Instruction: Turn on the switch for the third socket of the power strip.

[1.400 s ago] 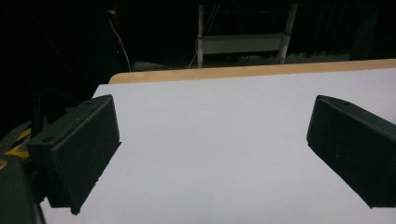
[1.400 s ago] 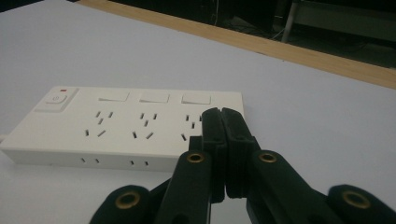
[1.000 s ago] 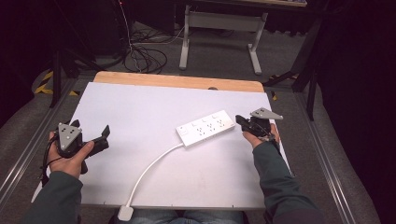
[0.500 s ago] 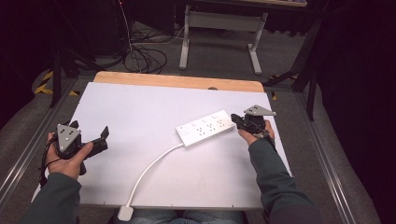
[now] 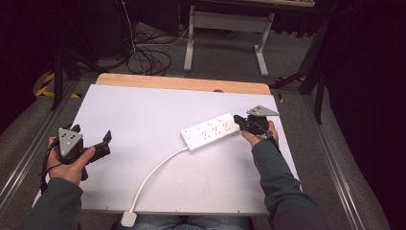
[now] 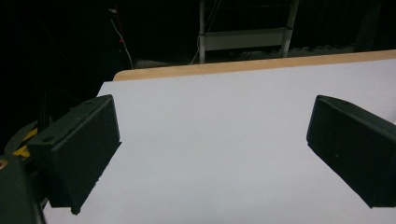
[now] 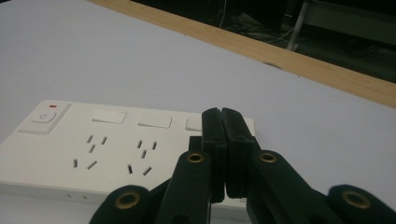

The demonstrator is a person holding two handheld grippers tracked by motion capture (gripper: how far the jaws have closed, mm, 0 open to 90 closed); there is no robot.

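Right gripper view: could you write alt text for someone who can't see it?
A black claw, its two jaws pressed together, hovers over the near end of a white power strip lying on a white table. The strip shows a power button and socket slots.

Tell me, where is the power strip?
In the high view, the power strip lies right of the table's middle, its far end by the right gripper.

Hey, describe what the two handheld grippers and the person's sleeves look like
Both the left gripper and the right gripper are black with two blocky jaws, brass-coloured rivets and a grey three-cornered plate on top. The sleeves are dark grey-green.
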